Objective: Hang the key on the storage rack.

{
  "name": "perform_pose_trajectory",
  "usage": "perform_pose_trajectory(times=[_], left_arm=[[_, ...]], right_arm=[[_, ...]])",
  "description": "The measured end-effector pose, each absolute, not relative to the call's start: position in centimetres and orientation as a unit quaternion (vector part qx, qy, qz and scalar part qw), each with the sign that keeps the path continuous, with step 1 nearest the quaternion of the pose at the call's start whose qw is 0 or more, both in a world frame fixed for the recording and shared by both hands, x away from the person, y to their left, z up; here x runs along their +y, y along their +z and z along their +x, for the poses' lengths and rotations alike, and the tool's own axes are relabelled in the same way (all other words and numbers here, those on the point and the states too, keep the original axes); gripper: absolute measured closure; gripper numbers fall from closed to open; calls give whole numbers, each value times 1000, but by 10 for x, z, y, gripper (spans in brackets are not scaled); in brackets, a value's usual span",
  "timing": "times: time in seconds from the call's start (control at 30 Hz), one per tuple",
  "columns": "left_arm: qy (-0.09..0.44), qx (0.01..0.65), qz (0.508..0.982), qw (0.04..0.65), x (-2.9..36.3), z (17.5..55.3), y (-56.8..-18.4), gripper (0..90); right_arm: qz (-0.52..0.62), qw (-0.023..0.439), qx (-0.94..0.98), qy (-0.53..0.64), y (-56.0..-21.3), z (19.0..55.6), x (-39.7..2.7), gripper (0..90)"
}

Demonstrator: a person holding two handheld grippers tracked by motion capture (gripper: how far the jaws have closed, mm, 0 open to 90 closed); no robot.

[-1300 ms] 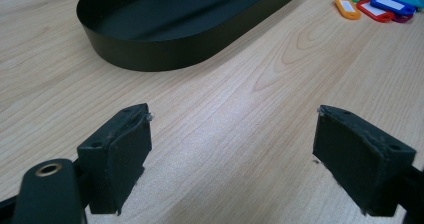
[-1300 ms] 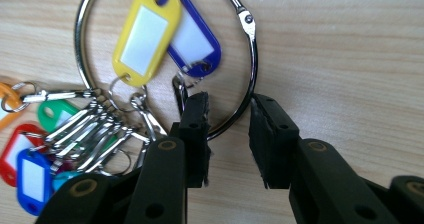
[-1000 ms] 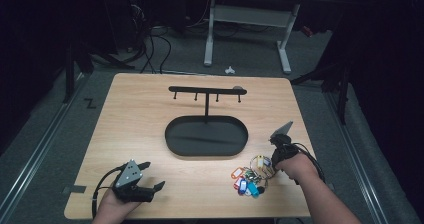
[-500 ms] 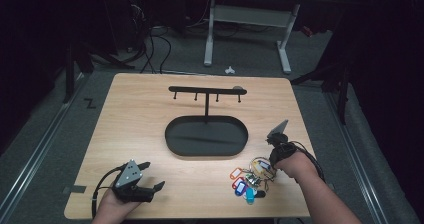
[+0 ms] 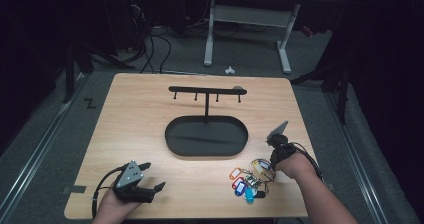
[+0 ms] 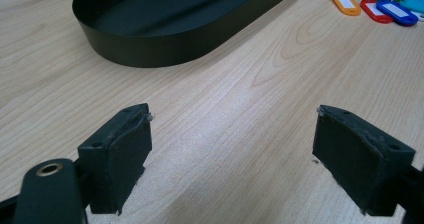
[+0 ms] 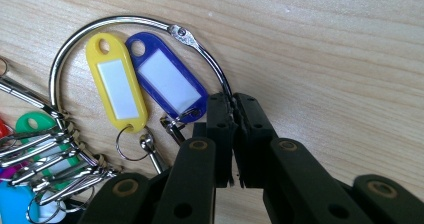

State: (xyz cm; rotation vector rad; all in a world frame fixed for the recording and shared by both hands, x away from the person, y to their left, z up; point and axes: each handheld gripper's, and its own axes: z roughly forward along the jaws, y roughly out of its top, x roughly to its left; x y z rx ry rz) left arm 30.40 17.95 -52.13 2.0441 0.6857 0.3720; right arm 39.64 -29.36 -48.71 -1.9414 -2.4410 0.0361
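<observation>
Right tool [image 7: 234, 109] is clamped on the big silver metal key ring [image 7: 125, 26], whose lower arc hides behind it; left tool [image 6: 232, 154] gapes wide, holding nothing.

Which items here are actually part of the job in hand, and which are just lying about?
In play, judging by the grip:
- right tool, shut on the metal key ring
- bunch of key tags
- probably the black hook stand and its oval tray

Idle or background:
- left tool, open over bare table
- desk frame beyond
</observation>
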Motion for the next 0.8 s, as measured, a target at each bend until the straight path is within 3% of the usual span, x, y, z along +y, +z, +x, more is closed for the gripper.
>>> perform_pose_trajectory(times=[0.63,0.8], left_arm=[[149,279,831,458,178,304,-522,163],[149,280,831,457,178,304,-523,164]], right_arm=[[-561,-22,-827,10,-487,391,-290,871],[-560,-17,-828,-20,-467,390,-292,871]])
